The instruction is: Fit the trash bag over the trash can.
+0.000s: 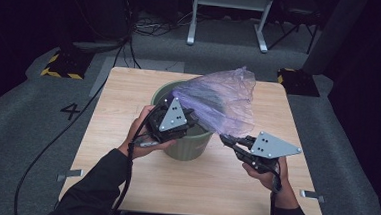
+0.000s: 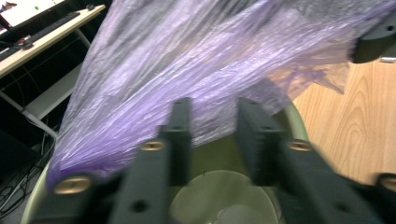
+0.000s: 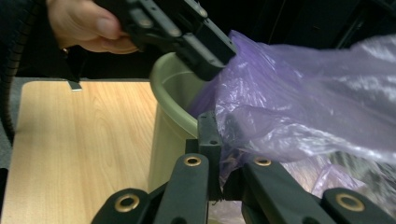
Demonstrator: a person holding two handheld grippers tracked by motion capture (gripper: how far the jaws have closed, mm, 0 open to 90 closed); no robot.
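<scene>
A thin, crinkled, translucent purple plastic bag (image 1: 224, 102) hangs stretched in the air over the round pale-green plastic bin (image 1: 188, 145), which stands near the middle of the light wooden table (image 1: 128, 113). In the high view the bag spreads from the bin's mouth toward one o'clock.

The right gripper (image 1: 228, 138), at four o'clock of the bin, has its jaws pinched tight on the bag's lower edge; its own view shows the film bunched between them (image 3: 229, 140).

The left gripper (image 1: 185, 118) sits over the bin's rim at nine o'clock. Its jaws stand apart with a clear gap (image 2: 212, 135), the film lying just past their tips, nothing pressed between them.

The left gripper view is blurred. The bag covers the bin's far rim, and the bag's right end is cut off in the right gripper view.

Inside the bin, a bare pale floor (image 2: 224, 196) shows.
</scene>
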